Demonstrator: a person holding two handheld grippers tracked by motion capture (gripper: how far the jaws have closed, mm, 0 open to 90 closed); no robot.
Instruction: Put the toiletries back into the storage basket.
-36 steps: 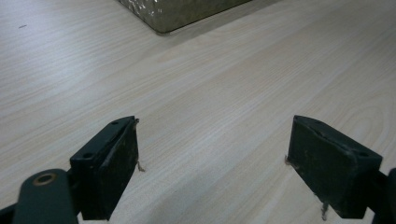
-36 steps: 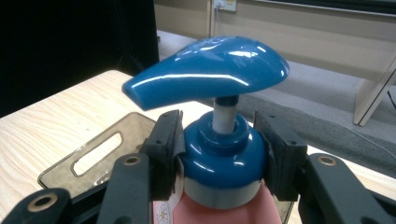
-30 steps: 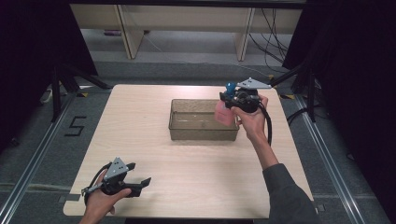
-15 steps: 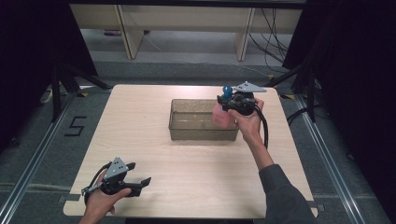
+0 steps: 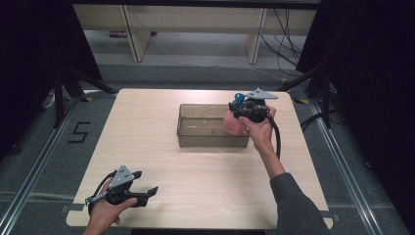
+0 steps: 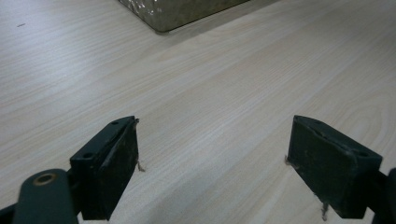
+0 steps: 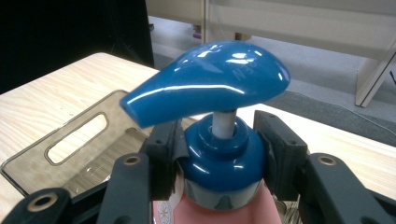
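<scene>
A pink pump bottle (image 5: 231, 123) with a blue pump head (image 7: 208, 86) hangs upright inside the right end of a clear brown bin (image 5: 195, 138). My right gripper (image 5: 243, 108) is shut on the bottle's blue collar (image 7: 219, 158), one black pad on each side. Whether the bottle's base touches the bin floor is hidden. My left gripper (image 5: 149, 193) rests near the table's front left corner, open, with bare wood between its pads (image 6: 116, 158).
The bin stands at the middle back of the light wooden table (image 5: 147, 147); its handle slot (image 7: 77, 137) shows in the right gripper view. Shelf legs (image 5: 134, 34) and cables (image 5: 288, 34) lie on the floor beyond the far edge.
The right gripper has sunk with the bottle and shifted a little left, bringing the bottle lower into the bin's right end. The left gripper has stayed put.
</scene>
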